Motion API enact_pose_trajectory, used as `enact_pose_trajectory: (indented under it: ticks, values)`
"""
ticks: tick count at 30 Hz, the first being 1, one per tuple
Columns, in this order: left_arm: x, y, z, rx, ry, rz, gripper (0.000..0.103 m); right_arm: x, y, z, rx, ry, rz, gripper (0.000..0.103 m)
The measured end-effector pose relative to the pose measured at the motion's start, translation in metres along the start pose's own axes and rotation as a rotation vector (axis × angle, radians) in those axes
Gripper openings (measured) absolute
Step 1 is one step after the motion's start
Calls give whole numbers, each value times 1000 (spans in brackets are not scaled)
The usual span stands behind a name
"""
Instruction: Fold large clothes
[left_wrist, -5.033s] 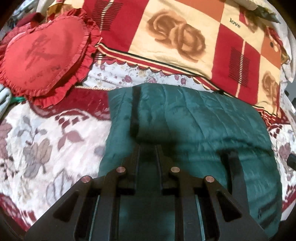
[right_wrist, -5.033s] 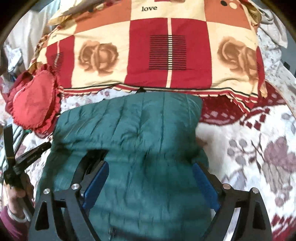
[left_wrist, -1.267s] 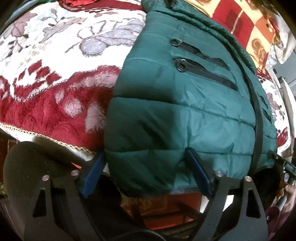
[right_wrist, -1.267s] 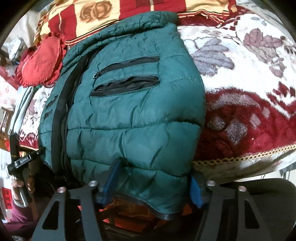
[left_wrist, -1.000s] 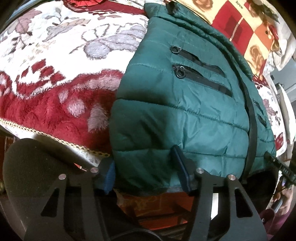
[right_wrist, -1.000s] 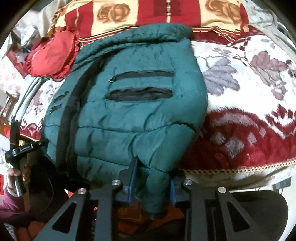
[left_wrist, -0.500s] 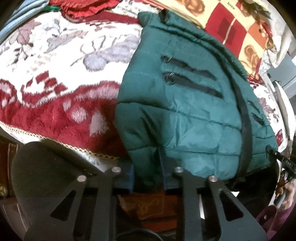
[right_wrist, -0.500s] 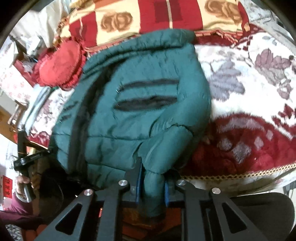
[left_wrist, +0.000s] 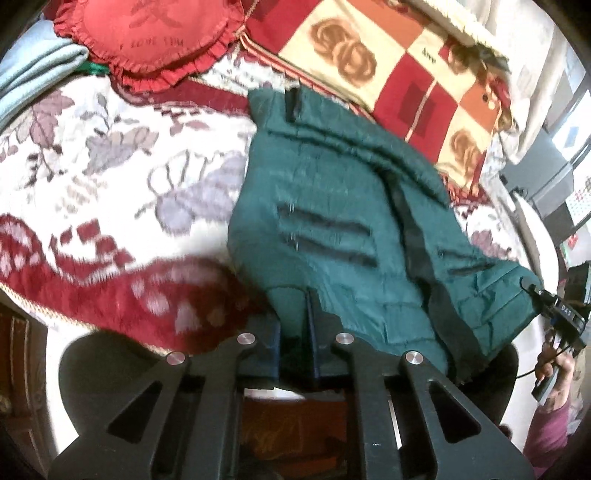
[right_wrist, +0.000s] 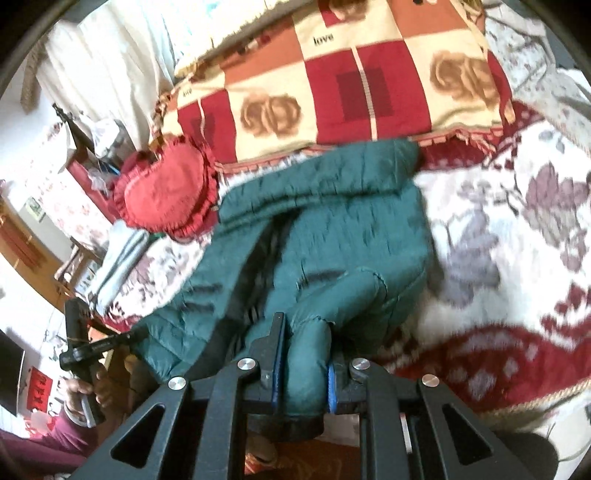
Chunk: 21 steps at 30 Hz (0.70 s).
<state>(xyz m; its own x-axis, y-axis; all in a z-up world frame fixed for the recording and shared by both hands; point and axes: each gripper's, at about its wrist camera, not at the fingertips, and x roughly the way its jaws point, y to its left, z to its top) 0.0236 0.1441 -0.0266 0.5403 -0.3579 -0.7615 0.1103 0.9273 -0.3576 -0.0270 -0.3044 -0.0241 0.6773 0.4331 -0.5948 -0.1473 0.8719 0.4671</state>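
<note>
A dark green puffer jacket lies front up on the floral bedspread, its black zip and pocket slits showing. My left gripper is shut on the jacket's bottom hem at its left corner. My right gripper is shut on the hem at the jacket's right corner, with a thick wad of fabric between the blue pads. Both corners are lifted off the bed edge. The other gripper shows at each view's side.
A red heart cushion and a red and cream rose-patterned blanket lie beyond the jacket's collar. The bedspread has a gold-corded edge near me. Folded pale cloth lies at the far left. Furniture stands beside the bed.
Both grippers closed on the jacket's bottom hem within the last second and have lifted it up and toward the collar. Five seconds ago the jacket lay back up.
</note>
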Motion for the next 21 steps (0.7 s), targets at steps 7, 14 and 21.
enact_pose_trajectory:
  ticks: [7, 14, 21]
  values:
    - [-11, -6, 33, -2, -69, -11, 11, 1, 8, 39, -24, -61, -12, 16]
    - [-18, -8, 79, -38, -148, -19, 11, 14, 5, 80, -2, -105, -32, 16]
    - [-8, -22, 138, -32, -223, 20, 11, 39, -7, 132, 24, -123, -96, 16]
